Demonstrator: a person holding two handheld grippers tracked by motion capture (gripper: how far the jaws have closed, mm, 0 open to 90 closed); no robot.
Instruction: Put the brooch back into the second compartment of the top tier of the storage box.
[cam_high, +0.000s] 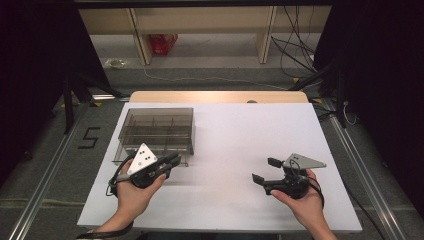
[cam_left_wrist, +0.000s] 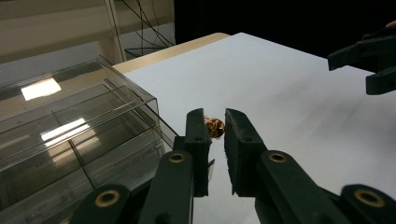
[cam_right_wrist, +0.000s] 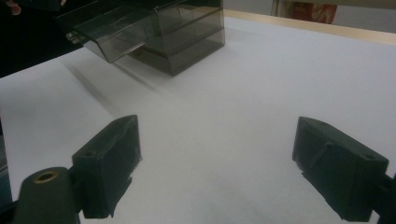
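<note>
1. Hands first: your left hand (cam_high: 131, 192) comes in from the bottom edge and holds the left gripper (cam_high: 170, 161) low over the table (cam_high: 235, 145), pointing up and to the right along the near edge of the clear box (cam_high: 156, 131).
2. Your left fingers (cam_left_wrist: 198, 140) are nearly together and pinch a small golden round object (cam_left_wrist: 215, 127) near their tips; in the left gripper view it sits between the two black pads, over the white table surface.
3. Your right hand (cam_high: 305, 200) rests at the table's near right, holding the right gripper (cam_high: 266, 170) roughly level and pointing left toward the middle of the table.
4. Your right fingers (cam_right_wrist: 109, 161) are spread wide with nothing between them; bare table shows in the gap.
5. The clear box is smoky plastic with dividers inside, standing on the left half of the table, just beside the left gripper's tips.
6. Between the two grippers lies open white table; they are well apart.
7. Beyond the table's far edge you have a shelf frame, loose cables and a red item (cam_high: 163, 43) on the floor.
</note>
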